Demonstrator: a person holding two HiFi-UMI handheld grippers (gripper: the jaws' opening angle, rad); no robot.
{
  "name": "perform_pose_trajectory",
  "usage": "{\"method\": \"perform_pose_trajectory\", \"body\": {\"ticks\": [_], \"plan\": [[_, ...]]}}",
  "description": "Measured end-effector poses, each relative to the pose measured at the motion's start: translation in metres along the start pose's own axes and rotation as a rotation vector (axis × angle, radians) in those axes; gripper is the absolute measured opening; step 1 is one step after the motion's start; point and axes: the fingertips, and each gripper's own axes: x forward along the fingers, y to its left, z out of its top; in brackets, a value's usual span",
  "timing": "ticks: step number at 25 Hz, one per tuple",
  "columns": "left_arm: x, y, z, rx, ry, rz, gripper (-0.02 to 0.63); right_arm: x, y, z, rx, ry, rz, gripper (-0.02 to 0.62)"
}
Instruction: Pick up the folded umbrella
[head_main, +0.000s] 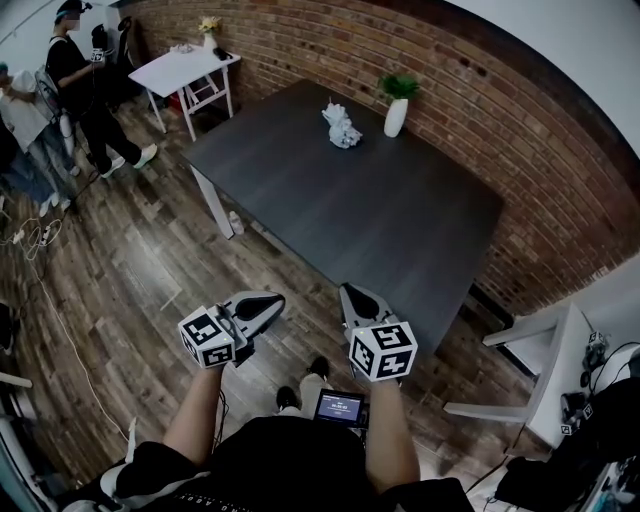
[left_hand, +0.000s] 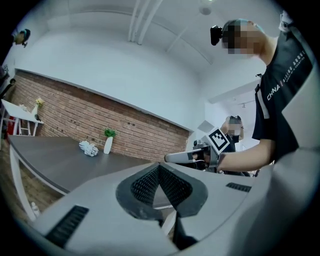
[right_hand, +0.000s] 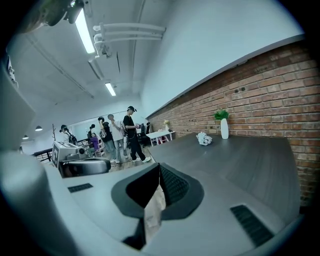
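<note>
A small white crumpled-looking bundle (head_main: 343, 127) lies at the far side of the dark table (head_main: 400, 230), beside a white vase with a green plant (head_main: 396, 115); I cannot tell whether it is the folded umbrella. Both grippers hover at the table's near edge, well short of the bundle. My left gripper (head_main: 272, 301) is shut and holds nothing, its tip off the table's near-left edge. My right gripper (head_main: 352, 294) is also shut and holds nothing, just over the near edge. The left gripper view shows the bundle (left_hand: 89, 148) far off, and the right gripper view shows the bundle (right_hand: 202, 139) too.
A brick wall (head_main: 480, 110) runs behind the table. A small white table (head_main: 185, 68) and several people (head_main: 80, 80) stand at the far left. A white chair (head_main: 525, 365) stands right of the table's near corner. Wood floor (head_main: 130, 270) spreads to the left.
</note>
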Motion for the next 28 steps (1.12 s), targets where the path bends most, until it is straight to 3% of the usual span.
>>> {"method": "perform_pose_trajectory", "body": {"ticks": [13,28], "plan": [[0.034,0.082,0.013,0.005,0.028,0.029,0.002,0.089,-0.037,0.025,0.024,-0.009,0.06,0.011],[0.126,0.192,0.042,0.046,0.087,0.021,0.002,0.185,-0.134,0.077,0.063,-0.03,0.069,0.011]]}}
